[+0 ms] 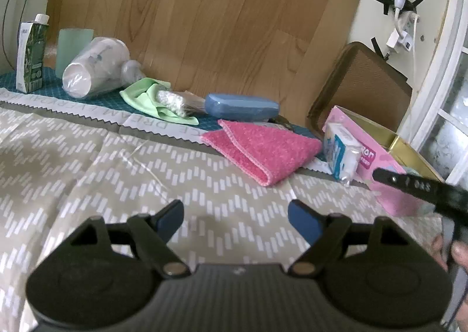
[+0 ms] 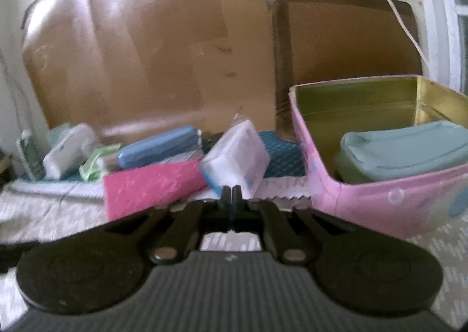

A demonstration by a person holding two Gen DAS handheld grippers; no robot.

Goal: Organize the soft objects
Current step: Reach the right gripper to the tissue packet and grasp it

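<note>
A folded pink cloth (image 1: 263,150) (image 2: 152,185) lies on the patterned bed cover. Beyond it are a crumpled green cloth (image 1: 146,97) (image 2: 96,162) and a blue case (image 1: 241,106) (image 2: 158,147). A white tissue pack (image 1: 340,153) (image 2: 237,153) stands tilted beside the open pink box (image 1: 367,155) (image 2: 380,200), which holds a pale blue pouch (image 2: 403,150). My left gripper (image 1: 235,215) is open over the cover, short of the pink cloth, with nothing between its pads. My right gripper (image 2: 231,190) (image 1: 377,173) is shut, tips at the pack's lower edge. Whether it pinches the wrapper I cannot tell.
At the back left stand a green carton (image 1: 32,56), a pale green cup (image 1: 74,45) and wrapped plastic cups (image 1: 93,68). A bag of cotton swabs (image 1: 175,102) rests on the green cloth. A brown tray (image 1: 359,83) and a wood-print board (image 1: 204,24) lean against the wall.
</note>
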